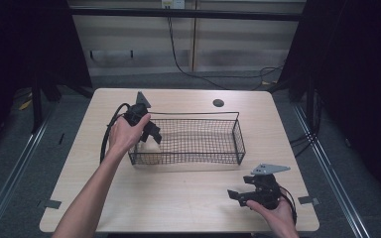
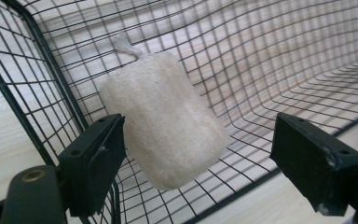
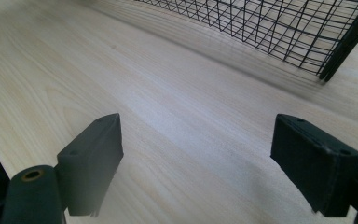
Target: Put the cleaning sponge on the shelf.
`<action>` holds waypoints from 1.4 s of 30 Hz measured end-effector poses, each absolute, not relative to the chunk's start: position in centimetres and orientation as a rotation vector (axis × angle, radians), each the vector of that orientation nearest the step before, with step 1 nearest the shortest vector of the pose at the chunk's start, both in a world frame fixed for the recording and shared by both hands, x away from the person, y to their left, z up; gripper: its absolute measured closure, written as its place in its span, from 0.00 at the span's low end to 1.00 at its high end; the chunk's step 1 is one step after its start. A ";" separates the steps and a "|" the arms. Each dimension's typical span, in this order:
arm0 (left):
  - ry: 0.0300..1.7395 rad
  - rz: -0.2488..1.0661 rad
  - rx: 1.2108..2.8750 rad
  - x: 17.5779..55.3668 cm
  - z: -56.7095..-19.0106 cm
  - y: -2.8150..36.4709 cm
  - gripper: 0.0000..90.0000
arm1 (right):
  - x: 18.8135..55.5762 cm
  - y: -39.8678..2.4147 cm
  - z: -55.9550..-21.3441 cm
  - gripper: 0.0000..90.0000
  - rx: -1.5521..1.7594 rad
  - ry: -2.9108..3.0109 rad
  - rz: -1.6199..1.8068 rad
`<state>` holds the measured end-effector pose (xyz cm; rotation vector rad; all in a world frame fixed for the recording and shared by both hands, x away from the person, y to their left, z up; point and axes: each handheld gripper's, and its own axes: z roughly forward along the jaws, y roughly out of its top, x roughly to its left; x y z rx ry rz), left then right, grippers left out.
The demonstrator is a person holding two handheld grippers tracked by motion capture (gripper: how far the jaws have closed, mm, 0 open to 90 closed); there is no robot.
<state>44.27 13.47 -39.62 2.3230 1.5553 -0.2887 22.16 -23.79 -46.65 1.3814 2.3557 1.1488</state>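
Looking along my left claw [image 2: 200,163], I saw its jaws spread wide, the loofah pad [image 2: 165,121] lying toward the left jaw, possibly touching it, inside the wire basket [image 2: 279,60]. My right claw [image 3: 196,163] gaped empty over the worktop [image 3: 168,107], well apart.

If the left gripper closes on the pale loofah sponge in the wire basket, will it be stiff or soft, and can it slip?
The loofah sponge looks fibrous and porous, so probably light and somewhat compressible. Its rough surface should resist slipping. It leans in the wire basket corner and may tip when pushed.

A lab-like recording booth: black curtains [image 1: 25,44], floor rails [image 1: 10,168], trailing cables [image 1: 188,69], lone wooden table [image 1: 178,198].
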 end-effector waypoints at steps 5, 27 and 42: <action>1.470 -0.268 2.306 43.8 -39.2 14.3 0.19 | 22.2 -23.8 -46.7 0.18 1.384 2.352 1.148; 1.194 -0.243 2.288 41.2 -36.6 15.9 0.22 | 22.3 -24.0 -46.6 0.18 1.393 2.337 1.152; 1.105 -0.182 2.241 38.8 -36.5 18.7 0.24 | 22.3 -24.0 -46.7 0.18 1.401 2.335 1.147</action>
